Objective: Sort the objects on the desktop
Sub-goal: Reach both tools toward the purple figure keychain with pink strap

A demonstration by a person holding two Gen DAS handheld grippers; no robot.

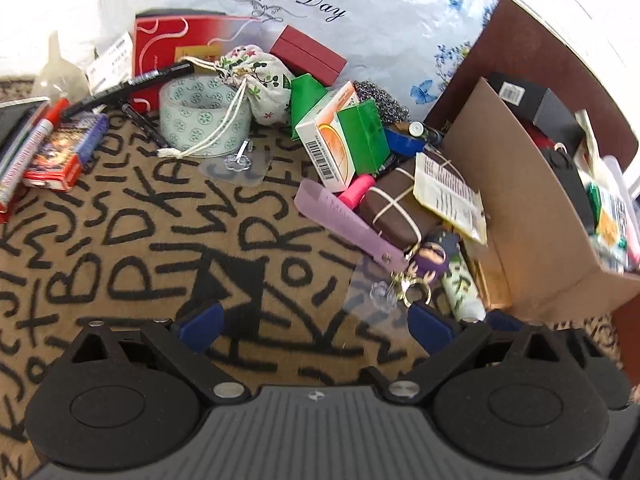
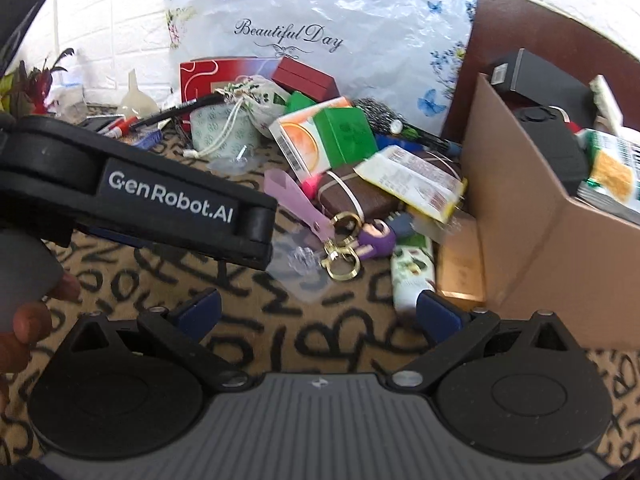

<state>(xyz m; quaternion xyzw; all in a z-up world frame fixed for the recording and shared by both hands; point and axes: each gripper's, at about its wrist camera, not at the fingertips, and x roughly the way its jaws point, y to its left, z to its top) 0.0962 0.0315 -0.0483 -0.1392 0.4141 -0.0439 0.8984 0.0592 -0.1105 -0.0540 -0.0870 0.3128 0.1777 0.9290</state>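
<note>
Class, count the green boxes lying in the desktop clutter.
2: one green box leaning against the orange-and-white carton, another behind it beside the floral pouch. Others may be hidden.

Cluttered desktop objects (image 1: pixel 344 136) heaped beside cardboard box (image 1: pixel 532 216).

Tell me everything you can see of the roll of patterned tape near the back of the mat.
The tape roll is a wide ring, pale mint with small green round motifs, hollow core facing up. It lies flat on the lettered mat, away from both open grippers. A black pen rests across its far rim, and the floral drawstring pouch leans against its right side, its cream cord trailing down the roll's front onto the mat.
</note>
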